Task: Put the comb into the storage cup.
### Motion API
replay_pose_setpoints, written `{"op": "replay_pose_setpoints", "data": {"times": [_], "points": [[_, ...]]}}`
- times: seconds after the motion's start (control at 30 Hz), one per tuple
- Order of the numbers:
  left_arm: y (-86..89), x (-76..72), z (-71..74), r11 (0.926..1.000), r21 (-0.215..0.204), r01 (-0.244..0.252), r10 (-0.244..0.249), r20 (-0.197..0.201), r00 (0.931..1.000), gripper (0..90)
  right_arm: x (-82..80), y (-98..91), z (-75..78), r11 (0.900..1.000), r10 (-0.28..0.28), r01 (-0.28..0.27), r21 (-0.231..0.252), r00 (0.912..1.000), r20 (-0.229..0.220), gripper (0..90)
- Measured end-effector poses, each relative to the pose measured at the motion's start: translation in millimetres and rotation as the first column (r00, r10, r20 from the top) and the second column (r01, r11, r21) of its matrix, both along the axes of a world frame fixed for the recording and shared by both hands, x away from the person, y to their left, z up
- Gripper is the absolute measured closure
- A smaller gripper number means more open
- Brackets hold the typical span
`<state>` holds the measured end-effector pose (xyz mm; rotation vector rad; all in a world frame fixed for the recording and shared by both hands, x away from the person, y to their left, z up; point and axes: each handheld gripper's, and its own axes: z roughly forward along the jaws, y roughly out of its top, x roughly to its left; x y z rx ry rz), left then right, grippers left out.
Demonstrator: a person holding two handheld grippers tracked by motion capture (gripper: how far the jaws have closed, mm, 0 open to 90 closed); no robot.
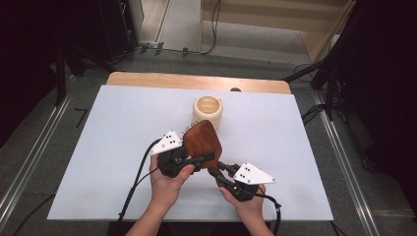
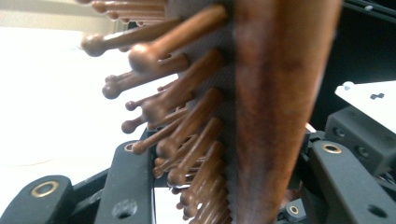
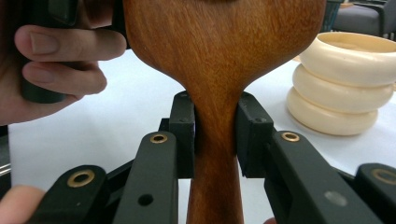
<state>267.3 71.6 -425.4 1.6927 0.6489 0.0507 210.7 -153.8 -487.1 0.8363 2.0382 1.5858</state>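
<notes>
Beside the hairbrush (image 1: 202, 139), an empty cream cup (image 1: 208, 111).

Both hand-held grippers clamped, forearms entering from the near edge

The left hand (image 1: 167, 184) grips the left hand-held gripper (image 1: 189, 160), whose jaws point right and away from the person and are closed on the wooden hairbrush (image 1: 202, 140); in the left gripper view they sit on either side of the brush head. The right hand (image 1: 246, 204) holds the right hand-held gripper (image 1: 214, 172), aimed left and away from the person, its pads (image 3: 250, 135) pressed on the brush's neck. The two hands sit close together, just apart.
</notes>
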Motion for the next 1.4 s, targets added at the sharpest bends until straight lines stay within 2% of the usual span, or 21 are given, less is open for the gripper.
{"op": "replay_pose_setpoints", "data": {"times": [0.07, 0.13, 0.23, 0.33, 0.4, 0.53, 0.6, 0.67, 0.77, 0.83, 0.93, 1.13, 1.27, 1.4], "points": [[1.6, 0.4, 1.1, 0.9999, -0.009, 0.01, -0.01, 0.004, 0.9999, 55.2, -0.2, -0.6, 2.2, 0.9999, 0.005, -0.006, 0.011, 0.9999, 0.009, 67.0], [1.5, 0.3, 1.8, 0.9999, 0.0, 0.012, -0.012, 0.007, 0.9999, 55.7, 0.6, -0.9, 3.4, 0.9994, 0.02, -0.02, 0.029, 0.9998, -0.002, 63.1], [-0.2, -0.3, 2.5, 0.9998, 0.001, 0.018, -0.018, 0.01, 0.9998, 56.0, 1.0, -0.7, 3.6, 0.9994, 0.016, -0.016, 0.03, 0.9999, -0.001, 56.0], [-0.3, 0.7, 3.9, 0.9998, 0.004, 0.02, -0.02, 0.015, 0.9997, 56.1, 2.6, -0.4, 4.2, 0.9991, 0.025, -0.025, 0.034, 0.9996, -0.012, 42.7], [-0.7, 1.5, 5.5, 0.9998, 0.012, 0.015, -0.016, 0.023, 0.9996, 56.1, 3.9, -1.3, 4.4, 0.9986, 0.027, -0.025, 0.046, 0.9989, -0.039, 33.7], [1.0, 3.7, 9.6, 0.9999, 0.01, 0.012, -0.012, 0.031, 0.9994, 56.1, 4.1, -4.9, 6.2, 0.9968, 0.023, -0.019, 0.078, 0.9984, -0.052, 10.0], [2.1, 4.9, 11.3, 1.0, 0.004, 0.005, -0.005, 0.034, 0.9994, 56.1, 4.0, -7.8, 7.0, 0.9963, 0.022, -0.018, 0.084, 0.9987, -0.045, 8.4], [3.7, 6.8, 13.0, 1.0, 0.008, 0.004, -0.004, 0.036, 0.9993, 56.1, 4.3, -11.7, 7.4, 0.994, 0.032, -0.026, 0.106, 0.9979, -0.056, 0.0], [6.4, 9.0, 14.9, 1.0, 0.006, -0.003, 0.003, 0.041, 0.9992, 56.1, 5.2, -19.4, 7.6, 0.9921, 0.03, -0.022, 0.123, 0.9976, -0.062, 0.0], [8.5, 10.6, 16.4, 1.0, 0.002, -0.006, 0.006, 0.043, 0.9991, 56.1, 5.4, -24.1, 6.6, 0.9954, 0.009, -0.004, 0.096, 0.9985, -0.054, 0.0], [11.3, 12.4, 18.8, 0.9999, -0.003, -0.015, 0.015, 0.044, 0.9989, 56.0, 5.2, -32.7, 3.8, 0.9964, -0.017, 0.021, 0.082, 0.9988, -0.045, 0.0], [17.4, 15.7, 23.8, 0.9997, -0.005, -0.025, 0.025, 0.051, 0.9984, 56.0, 6.4, -52.0, -0.9, 0.9941, -0.065, 0.069, 0.084, 0.9965, -0.054, 0.0], [21.4, 18.8, 26.1, 0.9995, -0.008, -0.03, 0.03, 0.052, 0.9982, 56.0, 5.2, -63.0, -4.1, 0.994, -0.092, 0.095, 0.054, 0.9946, -0.047, 0.0], [24.3, 21.5, 27.6, 0.9992, -0.01, -0.038, 0.038, 0.055, 0.9978, 56.0, 3.6, -75.7, -7.9, 0.9918, -0.109, 0.112, 0.062, 0.9926, -0.055, 0.0]]}}
